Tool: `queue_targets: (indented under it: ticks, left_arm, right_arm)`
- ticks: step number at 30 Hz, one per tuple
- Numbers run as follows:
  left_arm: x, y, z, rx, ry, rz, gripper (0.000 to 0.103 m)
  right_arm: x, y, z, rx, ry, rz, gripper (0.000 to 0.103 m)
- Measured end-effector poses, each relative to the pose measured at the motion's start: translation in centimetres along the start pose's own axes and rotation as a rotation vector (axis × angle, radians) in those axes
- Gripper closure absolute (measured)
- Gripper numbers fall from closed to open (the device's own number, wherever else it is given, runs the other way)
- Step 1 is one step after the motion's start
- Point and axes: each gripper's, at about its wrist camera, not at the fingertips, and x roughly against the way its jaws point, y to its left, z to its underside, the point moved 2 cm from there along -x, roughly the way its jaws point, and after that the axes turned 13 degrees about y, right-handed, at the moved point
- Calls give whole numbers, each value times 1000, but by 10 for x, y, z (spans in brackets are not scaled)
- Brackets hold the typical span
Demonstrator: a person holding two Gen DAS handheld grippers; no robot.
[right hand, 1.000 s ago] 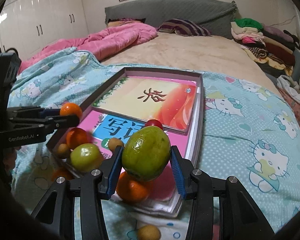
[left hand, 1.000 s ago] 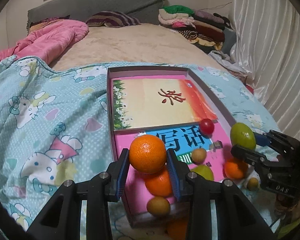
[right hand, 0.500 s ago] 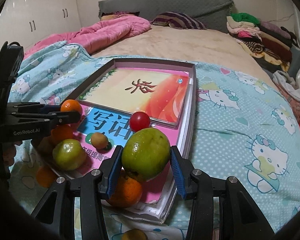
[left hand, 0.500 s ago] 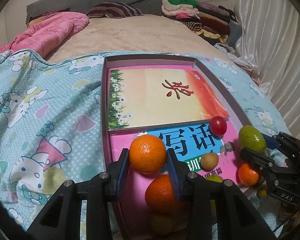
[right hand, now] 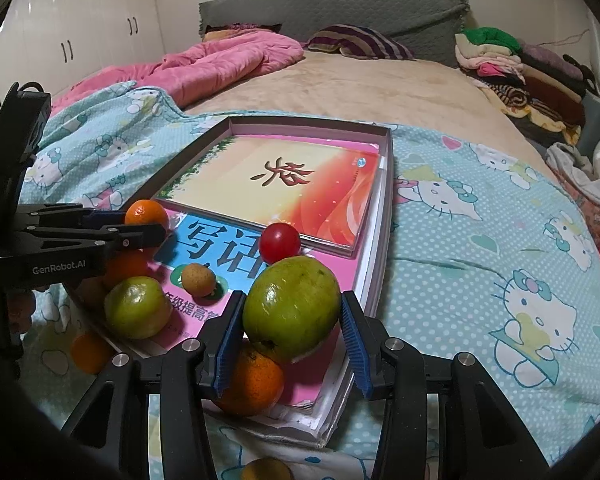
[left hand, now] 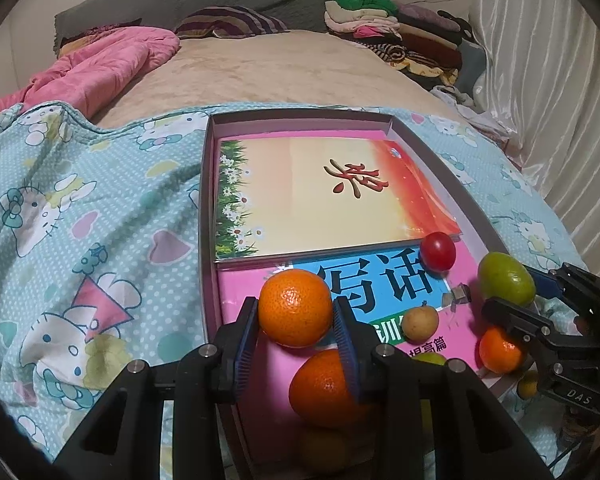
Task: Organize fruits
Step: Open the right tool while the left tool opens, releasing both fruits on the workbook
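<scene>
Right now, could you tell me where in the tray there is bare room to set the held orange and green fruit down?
The yellow-orange book cover at the far end of the tray is bare, bordered by the far wall and the red fruit. The near pink book is crowded with loose fruit beneath the left gripper and right gripper.

A box [left hand: 440, 168] lies on the blanket [left hand: 100, 220] (at the bed's foot). Two books [right hand: 284, 184] lie in it, one overlapping the other. Loose fruits [right hand: 198, 279] sit on the near book; more lie on the blanket beside the box.
</scene>
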Motion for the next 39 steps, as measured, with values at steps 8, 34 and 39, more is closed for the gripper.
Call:
queue_targets:
  ticks: [8, 34, 39]
  left_arm:
    - [1, 2, 1, 4, 1, -2, 65]
    - [14, 2, 8, 8, -19, -1, 52]
    - [20, 0, 9, 7, -29, 3, 51]
  right_arm:
    - [2, 0, 0, -11, -3, -20, 52]
    - [16, 4, 2, -3, -42, -23, 36]
    - [18, 5, 2, 0, -45, -26, 36]
